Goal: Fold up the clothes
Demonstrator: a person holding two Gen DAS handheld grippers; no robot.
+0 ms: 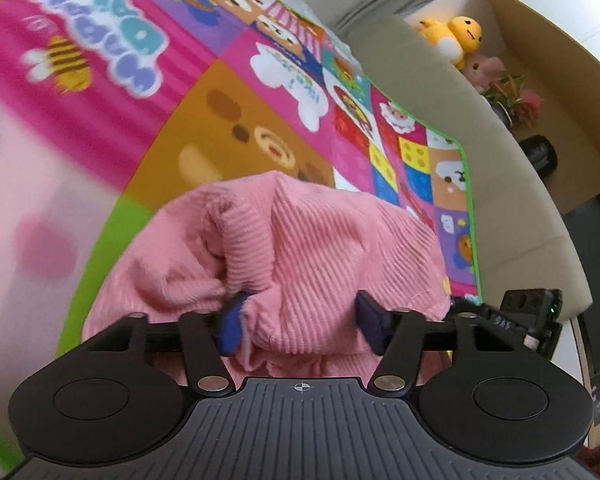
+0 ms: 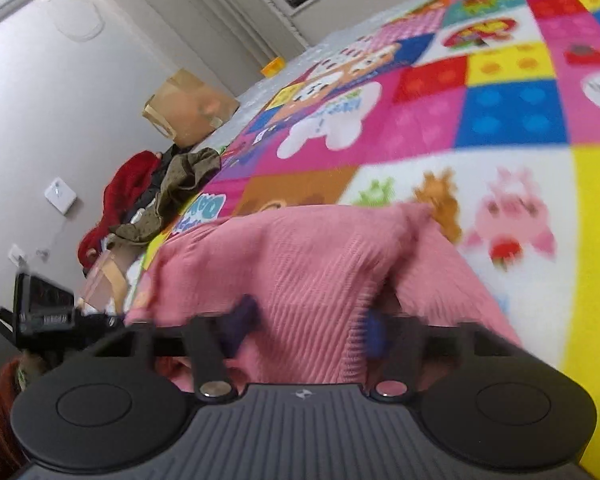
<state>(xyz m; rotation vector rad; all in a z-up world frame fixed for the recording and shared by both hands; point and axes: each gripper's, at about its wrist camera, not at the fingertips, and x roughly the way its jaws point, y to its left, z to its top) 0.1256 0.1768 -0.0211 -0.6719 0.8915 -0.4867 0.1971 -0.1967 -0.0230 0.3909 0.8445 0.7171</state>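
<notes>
A pink ribbed knit garment (image 1: 300, 248) is bunched between both grippers above a bright cartoon-patterned play mat (image 1: 240, 112). The left gripper (image 1: 298, 322) has its blue-padded fingers (image 1: 230, 326) pressed into the fabric from either side, a thick fold of the knit pinched between them. The right gripper (image 2: 310, 328) likewise clamps a wad of the same garment (image 2: 300, 264) between its blue pads (image 2: 374, 332), though motion blur softens that view. The cloth drapes forward from both jaws toward the mat (image 2: 440, 128). In the right wrist view a pile of clothes (image 2: 152, 196), red and olive, lies at the mat's far edge beside a cardboard box (image 2: 188, 108). In the left wrist view, yellow plush toys (image 1: 454, 34) sit beyond a beige sofa (image 1: 480, 168).
</notes>
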